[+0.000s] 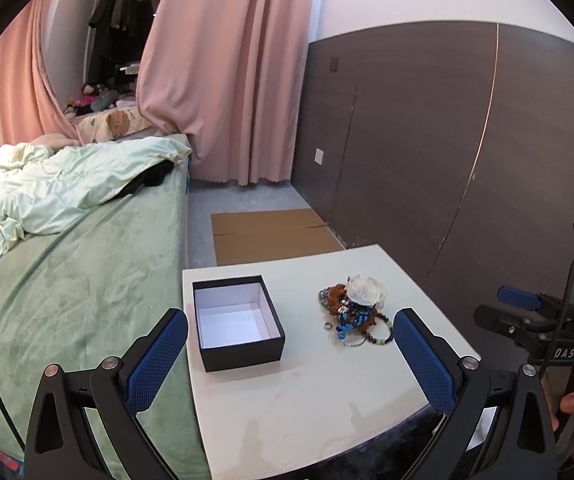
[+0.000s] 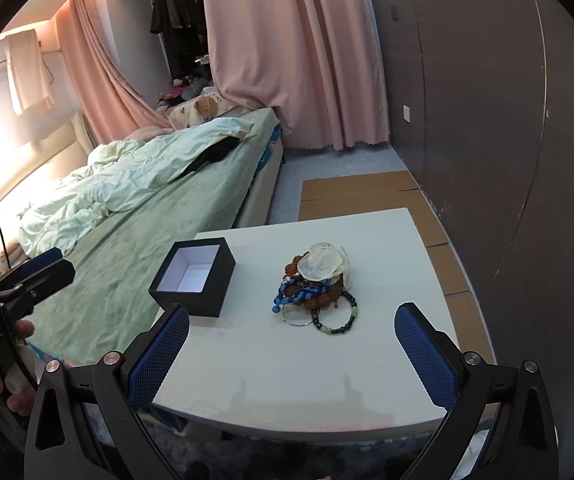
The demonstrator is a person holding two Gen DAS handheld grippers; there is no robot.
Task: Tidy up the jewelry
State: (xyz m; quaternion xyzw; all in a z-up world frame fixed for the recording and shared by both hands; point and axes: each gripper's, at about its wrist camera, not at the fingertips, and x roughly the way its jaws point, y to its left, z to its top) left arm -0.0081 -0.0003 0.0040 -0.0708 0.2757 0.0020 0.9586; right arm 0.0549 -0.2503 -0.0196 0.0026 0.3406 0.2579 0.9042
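Jewelry on white bedside table

Left tool spread wide, right tool likewise, both empty

1. White letters "DAS" on the black body of the right gripper, seen at the left camera's right edge.
2. Partly cut-off white lettering on the left gripper body; unreadable.
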